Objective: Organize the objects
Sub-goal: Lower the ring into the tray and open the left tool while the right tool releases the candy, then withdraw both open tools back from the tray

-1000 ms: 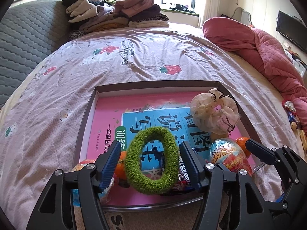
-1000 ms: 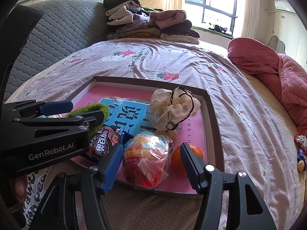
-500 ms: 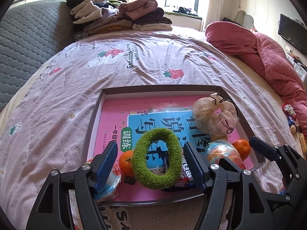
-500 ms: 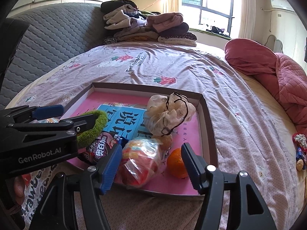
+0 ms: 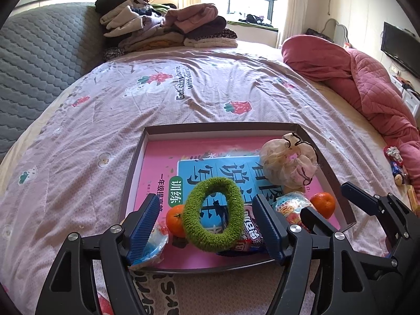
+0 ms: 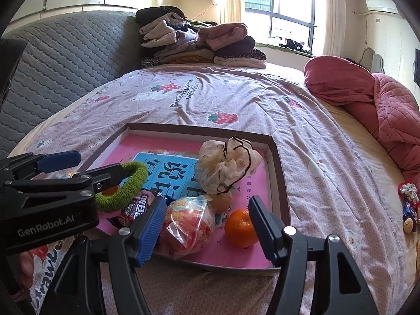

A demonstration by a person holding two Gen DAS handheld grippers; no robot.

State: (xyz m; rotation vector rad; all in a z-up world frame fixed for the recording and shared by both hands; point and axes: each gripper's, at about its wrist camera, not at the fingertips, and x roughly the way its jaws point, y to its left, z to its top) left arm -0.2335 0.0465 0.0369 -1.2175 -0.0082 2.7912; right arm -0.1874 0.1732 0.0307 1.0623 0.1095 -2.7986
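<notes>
Now the green scrunchie (image 5: 213,214) stands between the blue pads of the left tongs (image 5: 206,229), an oval loop whose long axis runs up and down, tilted a little to the left, its opening facing the camera. It hangs at the near edge of the shallow box (image 5: 136,162) on the bed (image 5: 105,120). From the right wrist view the loop's near right side seems to lie against the right finger of the left tongs (image 6: 110,176), though the pad itself is hidden there, so I cannot tell whether anything presses on it. The left pad stands clear of the loop. The jaws of the left tongs have just been opening, with the scrunchie between them, and now stand fairly wide.

The right tongs (image 6: 207,225) are parted too and hold nothing; their jaws have also just been opening. Between them, in the box, lie a clear-wrapped red snack bag (image 6: 189,225) and a mandarin (image 6: 241,228); neither is touched.

Compared with a second ago, the box sits farther from both cameras, so more of the bed shows near it.

Further in the box: a pink workbook (image 5: 162,157) flat on its floor, a second mandarin (image 5: 175,220) just left of the scrunchie, a dark snack packet (image 5: 249,235) on the right, and a cream scrunchie (image 5: 288,165) toward the far right corner.
</notes>
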